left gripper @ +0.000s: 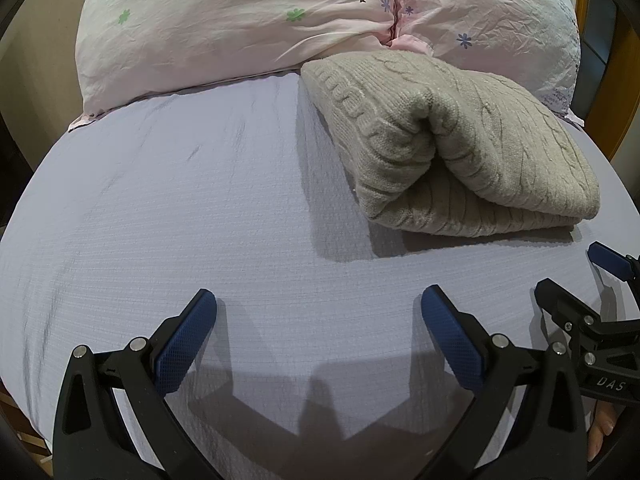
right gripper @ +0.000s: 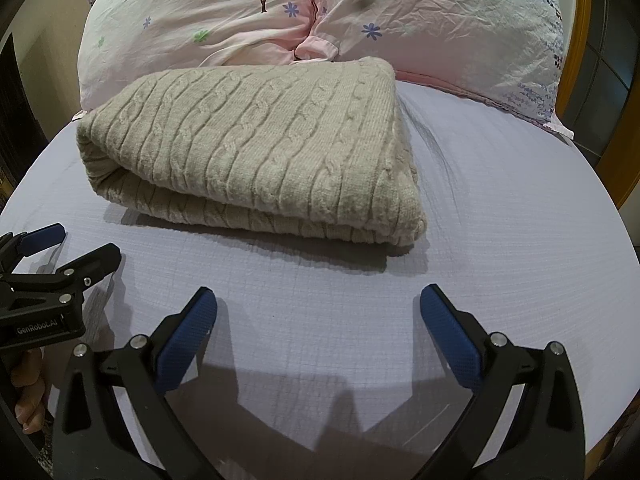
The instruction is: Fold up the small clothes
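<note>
A beige cable-knit sweater lies folded in a thick stack on the lavender bed sheet, its far edge against the pillows. It also shows in the left wrist view at the upper right. My left gripper is open and empty, low over bare sheet, short of the sweater and to its left. My right gripper is open and empty over the sheet just in front of the sweater. Each gripper shows at the edge of the other's view, the right and the left, both open.
Two pink flowered pillows lie across the head of the bed behind the sweater. A wooden bed frame runs along the right. The sheet stretches left of the sweater.
</note>
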